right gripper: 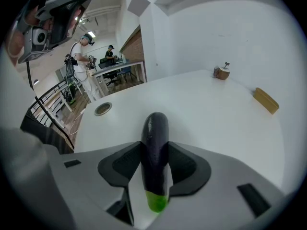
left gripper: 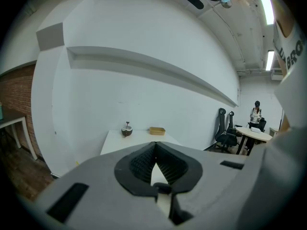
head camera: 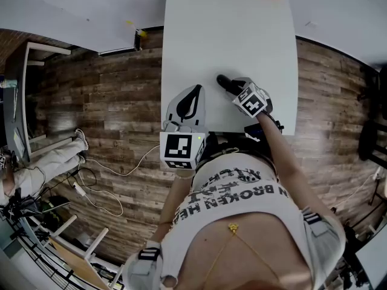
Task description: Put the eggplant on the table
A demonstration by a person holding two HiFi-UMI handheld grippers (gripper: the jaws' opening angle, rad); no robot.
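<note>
Right gripper view has the eggplant (right gripper: 155, 123) clamped lengthwise between the jaws of the right gripper (right gripper: 154, 152). Its green stem end sits toward the camera and its dark purple tip points to 12 o'clock, out over the white desk (right gripper: 216, 128). Both pads press on its sides. Whether the tip touches the desk I cannot tell. In the head view the eggplant is above the desk's near end, close to the edge at 6 o'clock.

From the eggplant, a round metal grommet (right gripper: 102, 109) is set in the desk at 10 o'clock. A small brown round object (right gripper: 221, 72) stands at 1 o'clock and a flat yellow tray (right gripper: 266, 100) lies at 2 o'clock, both at the far end, well apart from the jaws.

The left gripper (left gripper: 154, 147) is at 7 o'clock from the eggplant in the head view, over the desk's near edge. Its jaws are clenched together with nothing between them.

Wooden floor (head camera: 115, 101) surrounds the desk.
</note>
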